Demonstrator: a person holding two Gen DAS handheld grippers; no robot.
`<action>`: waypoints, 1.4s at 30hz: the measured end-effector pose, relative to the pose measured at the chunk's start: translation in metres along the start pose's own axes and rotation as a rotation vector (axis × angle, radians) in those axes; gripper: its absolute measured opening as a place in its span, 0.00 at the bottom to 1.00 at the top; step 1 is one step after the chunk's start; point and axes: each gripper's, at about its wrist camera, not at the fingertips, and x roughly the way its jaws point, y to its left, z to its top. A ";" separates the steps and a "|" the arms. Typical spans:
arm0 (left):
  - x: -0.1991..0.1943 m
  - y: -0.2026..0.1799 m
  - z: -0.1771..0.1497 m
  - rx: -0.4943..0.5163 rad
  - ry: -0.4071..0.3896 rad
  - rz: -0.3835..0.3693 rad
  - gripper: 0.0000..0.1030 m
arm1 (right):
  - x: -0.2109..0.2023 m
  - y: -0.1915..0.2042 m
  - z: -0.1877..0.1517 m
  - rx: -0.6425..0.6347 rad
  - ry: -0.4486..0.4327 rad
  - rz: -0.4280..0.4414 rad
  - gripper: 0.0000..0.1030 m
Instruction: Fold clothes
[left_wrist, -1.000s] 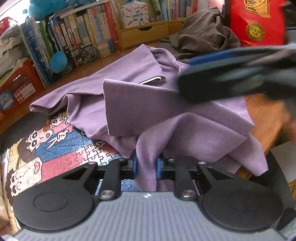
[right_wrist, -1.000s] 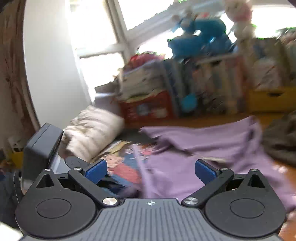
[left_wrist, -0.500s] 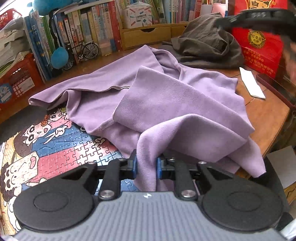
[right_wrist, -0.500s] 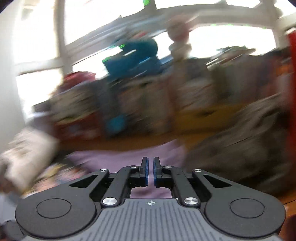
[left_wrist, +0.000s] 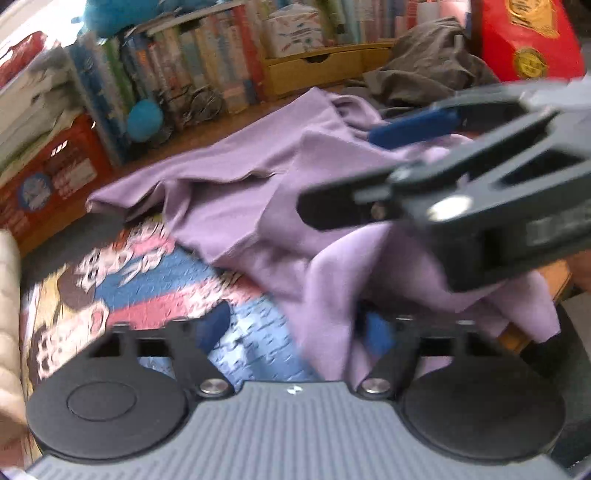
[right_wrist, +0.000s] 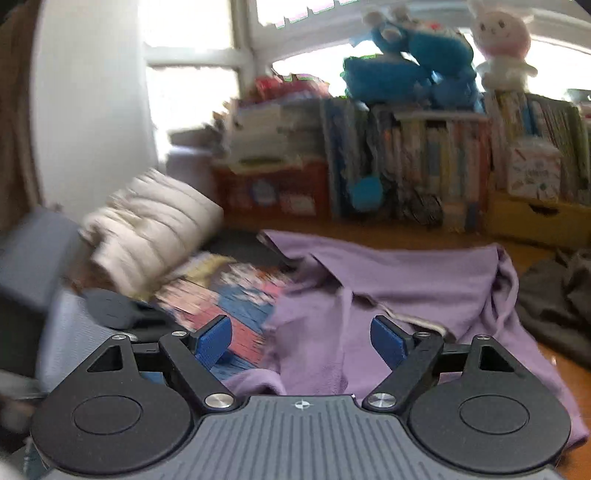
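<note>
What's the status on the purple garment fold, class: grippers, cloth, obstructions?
Left gripper just opened, cloth draped between jaws. Right gripper just reopened, empty. Purple garment rumpled, unfolded. Grey garment alongside.

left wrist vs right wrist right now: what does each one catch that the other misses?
Only left wrist: the red bag, and the right tongs crossing over the cloth, jaws open.

Only right wrist: the window, the pink-and-white rabbit toy, the cream quilted bundle.

Both: the purple garment crumpled on the table, the cartoon puzzle mat, the grey garment, the bookshelf, the yellow drawer box.
</note>
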 end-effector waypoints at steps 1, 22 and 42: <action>-0.001 0.004 -0.003 -0.015 -0.002 -0.014 0.82 | 0.006 -0.004 -0.001 0.038 0.020 0.006 0.80; -0.015 -0.014 0.011 0.032 -0.092 -0.090 0.82 | -0.062 -0.075 0.019 0.245 -0.065 -0.231 0.09; 0.009 -0.052 0.037 0.139 -0.049 -0.066 0.84 | -0.079 -0.096 -0.003 0.389 -0.171 -0.165 0.05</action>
